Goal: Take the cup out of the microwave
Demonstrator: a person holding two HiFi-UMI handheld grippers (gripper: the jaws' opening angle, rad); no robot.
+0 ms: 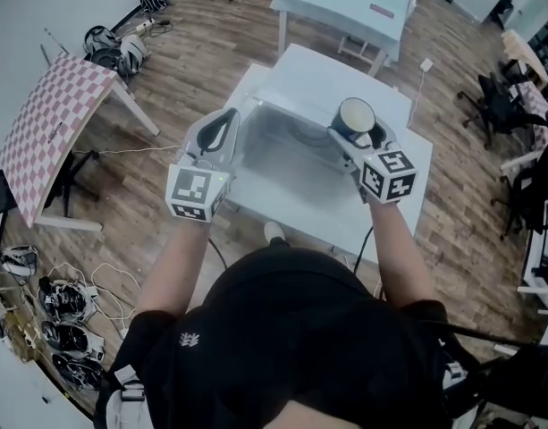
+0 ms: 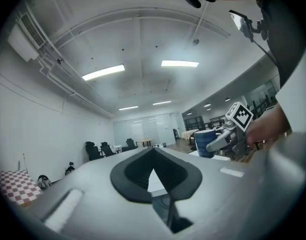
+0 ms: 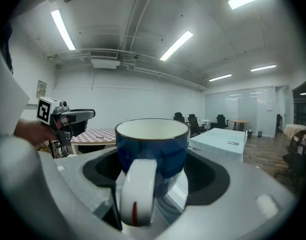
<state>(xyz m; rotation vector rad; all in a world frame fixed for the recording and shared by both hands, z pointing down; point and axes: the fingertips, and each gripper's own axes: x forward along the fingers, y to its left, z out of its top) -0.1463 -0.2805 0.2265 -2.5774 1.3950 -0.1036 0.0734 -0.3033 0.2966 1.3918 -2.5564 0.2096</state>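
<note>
A blue cup (image 1: 356, 119) with a white inside and a white handle (image 3: 138, 194) is held up in the air by my right gripper (image 1: 358, 137), which is shut on it. In the right gripper view the cup (image 3: 153, 151) stands upright between the dark pads (image 3: 212, 176), with its handle towards the camera. The microwave (image 1: 287, 155) shows from above as a pale grey box on the white table (image 1: 381, 217); the cup is above its right side. My left gripper (image 1: 222, 125) hovers over the microwave's left edge, shut and holding nothing (image 2: 153, 151).
A checkered board (image 1: 50, 123) stands at the left, and a light blue table (image 1: 345, 3) stands behind. Office chairs (image 1: 501, 105) are at the right. Headsets and cables (image 1: 63, 320) lie on the wooden floor at the lower left.
</note>
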